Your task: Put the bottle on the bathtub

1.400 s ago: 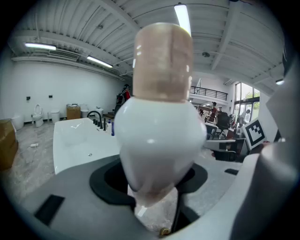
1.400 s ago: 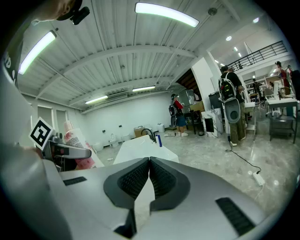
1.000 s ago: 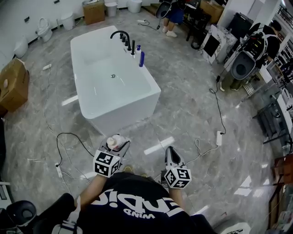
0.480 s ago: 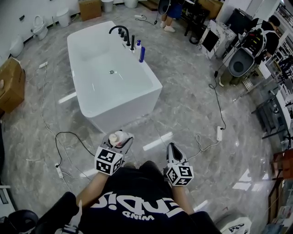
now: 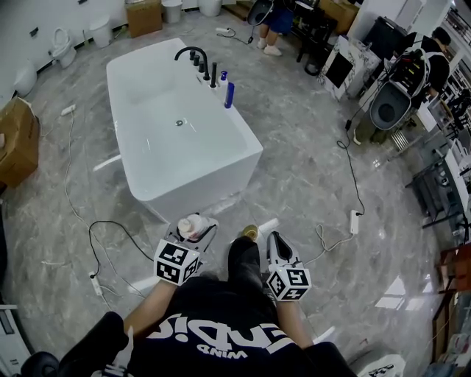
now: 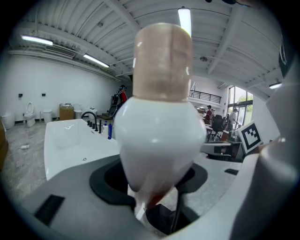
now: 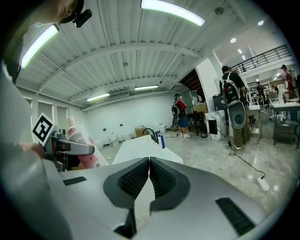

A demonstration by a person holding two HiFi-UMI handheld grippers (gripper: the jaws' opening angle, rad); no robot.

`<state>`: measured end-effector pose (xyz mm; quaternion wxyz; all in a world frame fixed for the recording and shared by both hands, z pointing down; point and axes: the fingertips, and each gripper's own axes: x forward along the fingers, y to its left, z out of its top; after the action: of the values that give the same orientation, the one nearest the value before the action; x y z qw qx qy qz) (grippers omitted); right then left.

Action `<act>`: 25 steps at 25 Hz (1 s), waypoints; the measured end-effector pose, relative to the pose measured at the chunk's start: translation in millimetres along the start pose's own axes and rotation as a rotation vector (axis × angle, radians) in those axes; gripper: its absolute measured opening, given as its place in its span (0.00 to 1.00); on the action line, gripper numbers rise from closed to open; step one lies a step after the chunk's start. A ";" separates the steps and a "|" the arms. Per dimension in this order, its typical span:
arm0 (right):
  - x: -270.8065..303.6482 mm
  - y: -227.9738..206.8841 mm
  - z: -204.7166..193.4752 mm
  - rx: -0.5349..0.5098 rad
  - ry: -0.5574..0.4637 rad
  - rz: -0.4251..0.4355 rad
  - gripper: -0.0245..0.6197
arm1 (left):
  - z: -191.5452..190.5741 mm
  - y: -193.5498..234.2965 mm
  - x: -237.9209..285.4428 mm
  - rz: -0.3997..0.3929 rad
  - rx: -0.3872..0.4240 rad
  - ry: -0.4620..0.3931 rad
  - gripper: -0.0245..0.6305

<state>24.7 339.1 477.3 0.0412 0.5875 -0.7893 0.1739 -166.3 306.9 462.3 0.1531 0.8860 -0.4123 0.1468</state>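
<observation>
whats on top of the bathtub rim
On the bathtub rim's far right side: a black faucet, black handles, a small white bottle and a blue bottle. The rest is bare; nothing covers it.

Grey marble floor (image 5: 309, 162) is spreading out from a cardboard box (image 5: 144, 16) standing by the white wall (image 5: 59, 11), a toilet (image 5: 62, 46) is sitting left of that box, white bins (image 5: 171, 10) are standing just right of it, and strip lights (image 7: 172, 11) are glowing overhead.

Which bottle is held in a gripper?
The white bottle with the beige cap, clamped in the left gripper; the blue bottle stands on the bathtub rim by the faucet.
</observation>
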 end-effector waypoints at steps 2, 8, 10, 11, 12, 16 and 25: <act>11.1 -2.1 0.2 0.004 0.001 0.007 0.08 | 2.9 5.9 7.8 0.001 0.000 0.001 0.39; 44.4 -27.0 4.6 0.010 0.000 0.000 0.08 | 9.4 22.4 40.0 0.001 0.004 0.007 0.39; 56.8 -40.3 7.9 0.011 0.002 -0.007 0.08 | 15.3 27.6 54.4 0.001 0.005 0.005 0.39; 63.3 -46.6 9.7 0.013 0.005 -0.010 0.08 | 18.4 30.8 61.8 0.002 0.004 0.004 0.39; 70.0 -52.0 12.3 0.015 0.009 -0.013 0.08 | 21.3 34.8 69.1 0.005 0.001 0.007 0.39; 95.5 -70.3 29.8 0.012 0.017 -0.013 0.08 | 36.0 48.1 98.2 0.007 -0.008 0.022 0.39; 153.2 -132.3 78.5 0.019 0.017 0.011 0.08 | 90.5 54.2 173.3 0.025 -0.007 0.016 0.39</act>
<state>113.4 140.9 475.0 0.0412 0.5820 -0.7904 0.1867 -89.3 119.4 455.0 0.1578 0.8789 -0.4228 0.1544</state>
